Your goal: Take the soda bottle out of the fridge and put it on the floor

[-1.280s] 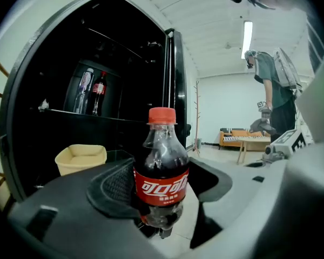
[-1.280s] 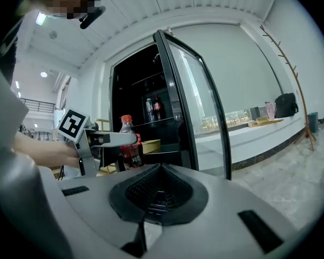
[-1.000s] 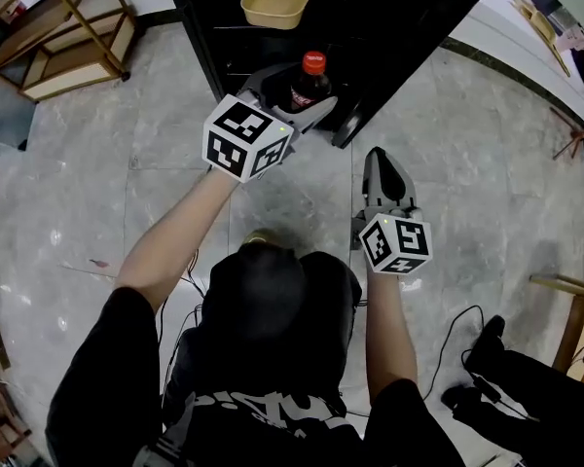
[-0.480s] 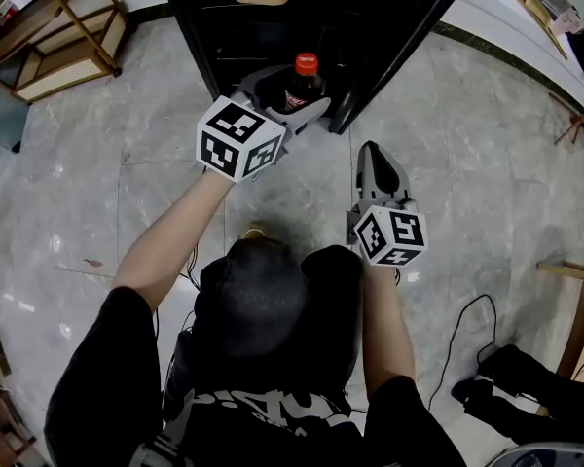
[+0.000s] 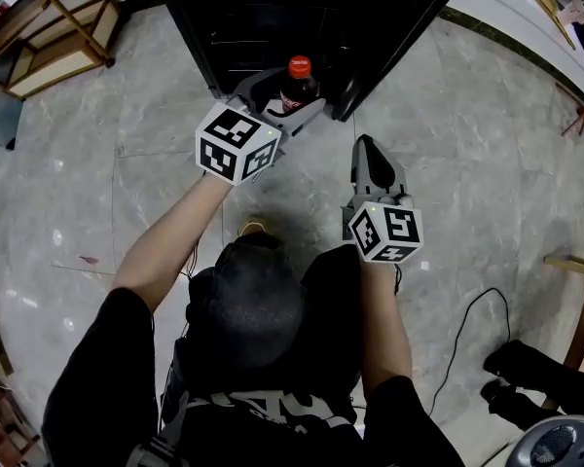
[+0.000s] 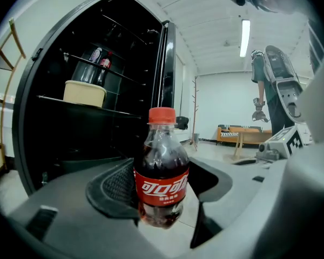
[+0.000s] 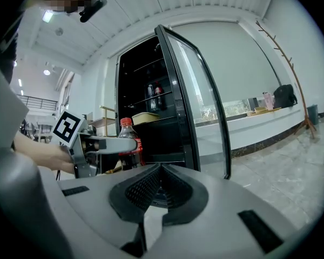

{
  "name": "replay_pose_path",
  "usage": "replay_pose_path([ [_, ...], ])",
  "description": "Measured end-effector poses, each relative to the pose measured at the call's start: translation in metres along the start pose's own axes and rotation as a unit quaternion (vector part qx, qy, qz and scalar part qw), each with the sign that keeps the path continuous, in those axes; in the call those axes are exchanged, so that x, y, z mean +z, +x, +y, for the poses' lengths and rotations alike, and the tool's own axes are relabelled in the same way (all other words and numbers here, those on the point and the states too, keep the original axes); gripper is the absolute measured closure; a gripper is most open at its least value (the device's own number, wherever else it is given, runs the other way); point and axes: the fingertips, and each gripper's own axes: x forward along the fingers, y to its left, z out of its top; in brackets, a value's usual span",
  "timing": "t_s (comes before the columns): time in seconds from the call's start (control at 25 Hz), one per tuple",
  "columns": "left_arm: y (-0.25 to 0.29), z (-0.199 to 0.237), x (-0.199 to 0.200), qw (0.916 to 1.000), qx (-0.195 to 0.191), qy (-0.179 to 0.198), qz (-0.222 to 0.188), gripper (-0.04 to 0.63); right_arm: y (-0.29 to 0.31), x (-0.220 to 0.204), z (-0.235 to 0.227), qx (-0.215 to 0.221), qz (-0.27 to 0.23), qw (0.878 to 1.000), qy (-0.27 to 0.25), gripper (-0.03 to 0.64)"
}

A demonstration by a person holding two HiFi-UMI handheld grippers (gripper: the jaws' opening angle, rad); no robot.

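- The left gripper (image 5: 285, 95), a grey two-jaw tool with a black-and-white marker cube, has its jaws closed on a small clear plastic soda bottle (image 6: 162, 171) with a red cap, a red label and dark drink inside.
- The bottle stands upright between the pads, which press on its labelled body from both sides.
- It is out of the tall black fridge (image 5: 200, 37), just in front of the open lower part, with the grey marble floor (image 5: 467, 163) showing under its base.
- The right gripper (image 7: 161, 170) is beside the left one, and its ribbed black fingertips are pressed together with nothing between them.
- The fridge's glass door (image 7: 200, 101) stands swung open.
- A beige rectangular tub (image 6: 83, 93) sits on a fridge shelf.
- A light wooden rack (image 5: 54, 37) stands well apart to the left.
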Motion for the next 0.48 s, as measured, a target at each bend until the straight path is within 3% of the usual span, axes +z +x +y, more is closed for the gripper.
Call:
replay_pose_path([
  [0.48, 0.007, 0.012, -0.093, 0.9994, 0.028, -0.005, 0.02, 0.293, -0.01, -0.032, -0.002, -0.003, 0.007, 1.0, 0.013, 0.594],
])
